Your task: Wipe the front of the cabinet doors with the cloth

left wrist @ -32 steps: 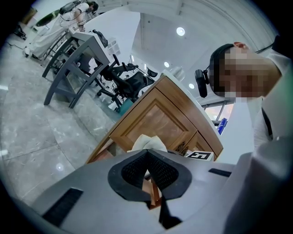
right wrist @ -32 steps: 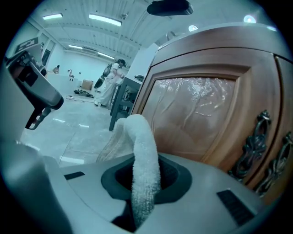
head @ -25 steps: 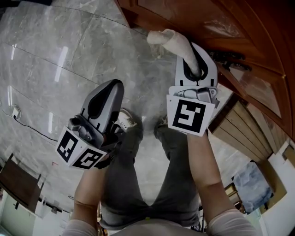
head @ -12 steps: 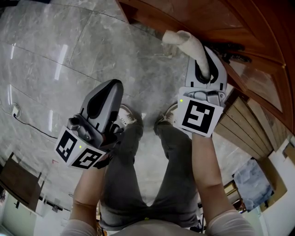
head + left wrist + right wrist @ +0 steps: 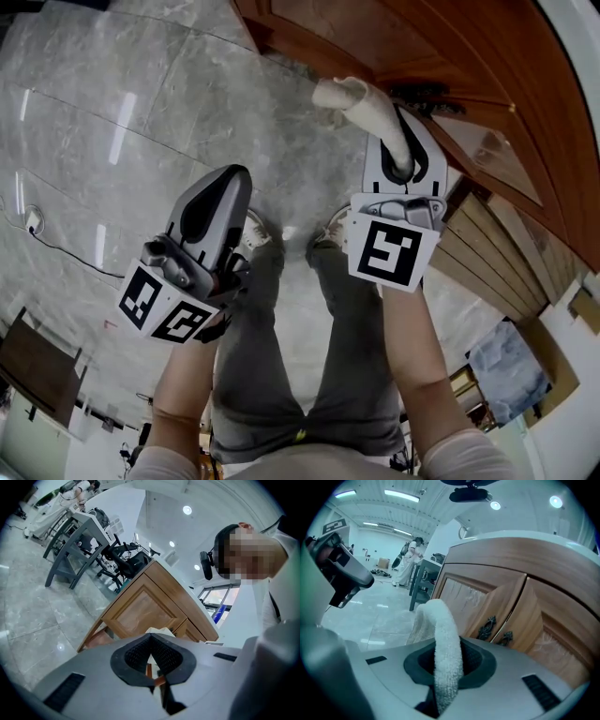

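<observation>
A rolled white cloth (image 5: 367, 109) sticks out of my right gripper (image 5: 401, 159), which is shut on it; in the right gripper view the cloth (image 5: 443, 644) arches up between the jaws. It points at the wooden cabinet doors (image 5: 441, 56), whose two dark metal handles (image 5: 496, 629) sit just ahead of the cloth. One cabinet door (image 5: 513, 616) stands slightly ajar. My left gripper (image 5: 217, 202) hangs lower left over the floor, shut with nothing in it; the left gripper view looks at the cabinet (image 5: 140, 606) from the side.
Grey marble floor (image 5: 122, 122) spreads to the left. The person's legs and shoes (image 5: 281, 309) are below the grippers. A cable (image 5: 56, 248) lies on the floor at left. Slatted wood (image 5: 487, 253) and boxes sit at right. Desks and chairs (image 5: 84, 536) stand far off.
My right gripper with the cloth shifted right toward the cabinet, then back left and a little up. The left gripper stayed put.
</observation>
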Motion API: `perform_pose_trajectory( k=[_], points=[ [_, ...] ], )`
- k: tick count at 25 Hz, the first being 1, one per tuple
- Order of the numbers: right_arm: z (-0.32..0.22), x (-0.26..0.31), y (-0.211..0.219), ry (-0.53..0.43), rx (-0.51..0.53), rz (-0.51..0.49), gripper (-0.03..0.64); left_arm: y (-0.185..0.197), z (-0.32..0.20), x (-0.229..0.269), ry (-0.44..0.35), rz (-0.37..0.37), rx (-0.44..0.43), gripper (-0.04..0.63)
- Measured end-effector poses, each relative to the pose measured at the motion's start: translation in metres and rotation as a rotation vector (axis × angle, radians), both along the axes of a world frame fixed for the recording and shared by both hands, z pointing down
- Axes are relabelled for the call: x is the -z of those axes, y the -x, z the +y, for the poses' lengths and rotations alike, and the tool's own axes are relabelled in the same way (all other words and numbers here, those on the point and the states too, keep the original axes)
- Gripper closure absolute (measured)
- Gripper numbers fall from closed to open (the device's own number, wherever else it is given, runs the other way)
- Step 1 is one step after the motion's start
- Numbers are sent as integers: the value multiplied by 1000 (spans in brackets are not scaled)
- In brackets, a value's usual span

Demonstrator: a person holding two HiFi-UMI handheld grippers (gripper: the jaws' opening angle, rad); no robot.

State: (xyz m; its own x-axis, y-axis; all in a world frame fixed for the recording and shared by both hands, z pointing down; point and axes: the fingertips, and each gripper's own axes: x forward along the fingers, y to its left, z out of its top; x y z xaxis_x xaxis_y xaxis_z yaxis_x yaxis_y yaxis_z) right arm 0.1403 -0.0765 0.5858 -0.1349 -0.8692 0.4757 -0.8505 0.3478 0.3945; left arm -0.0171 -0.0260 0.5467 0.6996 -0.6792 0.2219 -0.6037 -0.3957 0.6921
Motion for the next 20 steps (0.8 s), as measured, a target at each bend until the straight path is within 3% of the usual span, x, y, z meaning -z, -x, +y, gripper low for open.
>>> perform_pose_trajectory(
  k=[20],
  points=[
    [18,175,35,22,134,52,546,26,-1,171,-28,39,98,580]
  ],
)
